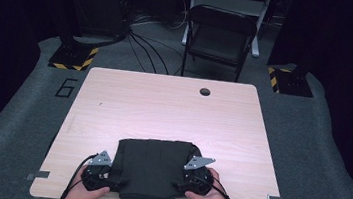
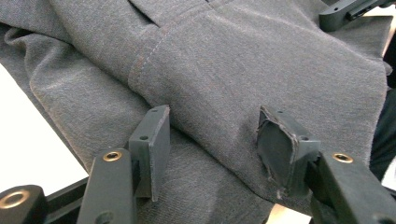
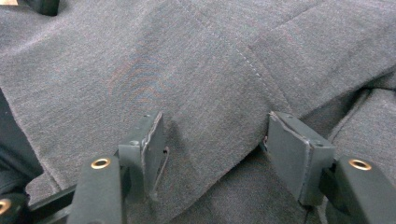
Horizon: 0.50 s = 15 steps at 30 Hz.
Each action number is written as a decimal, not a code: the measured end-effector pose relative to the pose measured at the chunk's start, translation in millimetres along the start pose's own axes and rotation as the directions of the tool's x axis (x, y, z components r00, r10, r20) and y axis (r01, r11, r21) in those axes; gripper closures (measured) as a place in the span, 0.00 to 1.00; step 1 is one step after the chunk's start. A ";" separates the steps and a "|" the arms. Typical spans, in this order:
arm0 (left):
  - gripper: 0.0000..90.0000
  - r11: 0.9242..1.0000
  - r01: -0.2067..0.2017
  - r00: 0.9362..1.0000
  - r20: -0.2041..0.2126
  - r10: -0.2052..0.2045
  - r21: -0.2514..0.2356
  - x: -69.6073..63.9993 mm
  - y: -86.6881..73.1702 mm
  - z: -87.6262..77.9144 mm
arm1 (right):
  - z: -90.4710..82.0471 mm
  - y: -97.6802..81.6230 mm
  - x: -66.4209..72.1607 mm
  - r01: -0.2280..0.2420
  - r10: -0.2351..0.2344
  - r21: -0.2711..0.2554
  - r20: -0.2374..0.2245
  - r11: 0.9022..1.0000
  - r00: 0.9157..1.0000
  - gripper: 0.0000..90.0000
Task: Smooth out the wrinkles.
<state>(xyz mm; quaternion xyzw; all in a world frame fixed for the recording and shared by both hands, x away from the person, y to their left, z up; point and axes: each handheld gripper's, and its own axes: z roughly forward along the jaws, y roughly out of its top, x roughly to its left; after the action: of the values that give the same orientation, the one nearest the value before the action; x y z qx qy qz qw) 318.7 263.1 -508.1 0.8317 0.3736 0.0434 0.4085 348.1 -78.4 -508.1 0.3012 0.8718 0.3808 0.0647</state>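
We see a dark grey folded garment (image 1: 152, 169) lying at the near edge of the wooden table (image 1: 163, 108), its front hem slightly over the edge. The left gripper (image 2: 212, 144) stands with jaws spread wide over a fold of the cloth; the right gripper (image 3: 215, 149) does likewise. Both hands (image 1: 84, 189) are cut off by the bottom of the high view. What kind of garment it is we cannot tell.

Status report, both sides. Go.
Left hand-held gripper open over dark folded garment. Right hand-held gripper open, same cloth. Garment flat at table's near edge. Nothing in the way.
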 end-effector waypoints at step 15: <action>0.50 0.999 0.044 0.999 -0.015 -0.044 0.017 7.6 9.3 3.4 | 2.7 8.8 -7.8 -0.034 0.034 0.028 -0.001 0.999 0.999 0.41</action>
<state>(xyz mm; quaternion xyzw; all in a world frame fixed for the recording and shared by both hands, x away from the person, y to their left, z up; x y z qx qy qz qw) 330.8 262.3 -505.5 0.8266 0.3950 0.0374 0.3992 359.6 -76.6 -504.7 0.3166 0.8719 0.3698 0.0531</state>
